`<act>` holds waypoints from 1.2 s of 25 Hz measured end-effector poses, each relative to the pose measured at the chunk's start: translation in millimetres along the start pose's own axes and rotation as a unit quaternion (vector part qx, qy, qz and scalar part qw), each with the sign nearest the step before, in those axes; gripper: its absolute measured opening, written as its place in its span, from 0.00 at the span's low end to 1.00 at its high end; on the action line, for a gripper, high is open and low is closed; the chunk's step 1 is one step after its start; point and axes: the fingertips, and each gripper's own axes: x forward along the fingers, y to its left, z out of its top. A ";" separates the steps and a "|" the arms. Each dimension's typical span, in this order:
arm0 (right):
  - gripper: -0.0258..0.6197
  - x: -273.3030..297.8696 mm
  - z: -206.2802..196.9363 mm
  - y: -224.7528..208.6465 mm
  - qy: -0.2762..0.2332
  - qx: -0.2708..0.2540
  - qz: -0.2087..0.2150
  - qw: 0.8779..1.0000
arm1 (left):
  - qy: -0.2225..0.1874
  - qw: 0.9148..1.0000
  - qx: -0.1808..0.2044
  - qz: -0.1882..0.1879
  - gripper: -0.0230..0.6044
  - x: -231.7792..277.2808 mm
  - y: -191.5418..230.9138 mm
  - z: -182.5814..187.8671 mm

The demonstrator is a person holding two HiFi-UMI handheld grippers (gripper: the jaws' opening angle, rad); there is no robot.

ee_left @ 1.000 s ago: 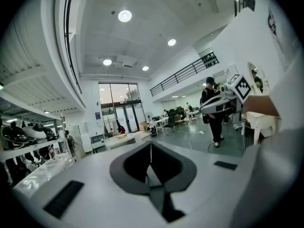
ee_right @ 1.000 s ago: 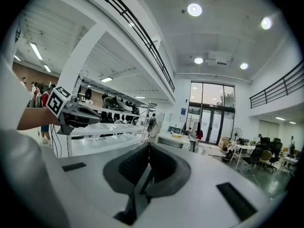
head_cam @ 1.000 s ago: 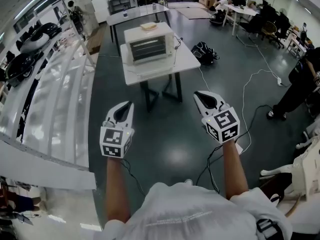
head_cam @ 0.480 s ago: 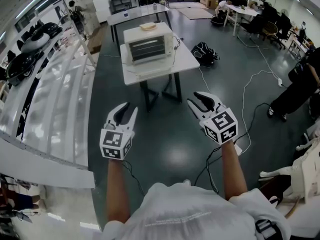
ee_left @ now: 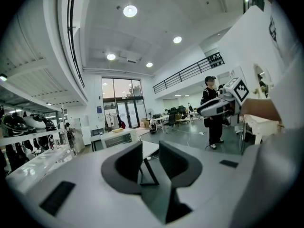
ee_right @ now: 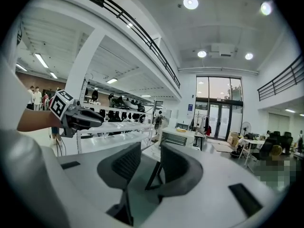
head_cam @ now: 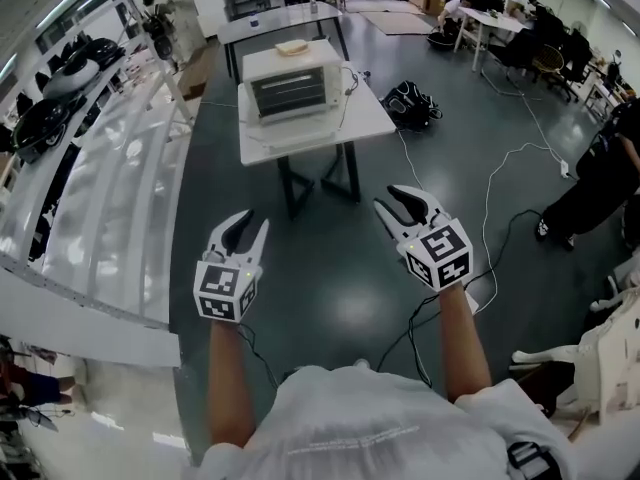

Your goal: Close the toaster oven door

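Left gripper (head_cam: pixel 248 227): held low at near left, above the grey floor (head_cam: pixel 330 268); jaws released and parted, with nothing between them.
Right gripper (head_cam: pixel 404 204): held at near right, level with the left one and well apart from it; jaws spread wide, gripping nothing.
Toaster oven (head_cam: pixel 290 82): far ahead, well apart from both grippers, standing toward the far left of a white table (head_cam: pixel 330 128); its glass front faces the person, but at this distance I cannot tell whether the door is fully shut.
On top of the oven: a flat, pale tan item (head_cam: pixel 292 47), too small to name.
Black bag (head_cam: pixel 410 106): on the floor just right of the table.
White cable (head_cam: pixel 490 183): trails across the floor at right.
Standing person (head_cam: pixel 600 178): at the far right edge, dressed in dark clothes.
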 end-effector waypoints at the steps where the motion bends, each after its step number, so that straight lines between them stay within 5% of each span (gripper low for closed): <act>1: 0.23 -1.4 -3.0 -4.1 0.001 -0.001 0.003 1.000 | 0.000 1.000 -0.003 0.002 0.21 2.8 -3.8 0.1; 16: 0.23 35.0 -21.1 -57.4 0.016 0.009 0.004 1.000 | 0.017 1.000 -0.002 0.008 0.21 71.9 -0.5 -4.0; 30: 0.23 226.8 10.1 -151.9 0.031 0.003 -0.034 0.999 | 0.005 1.000 -0.002 -0.003 0.20 241.1 173.3 -10.0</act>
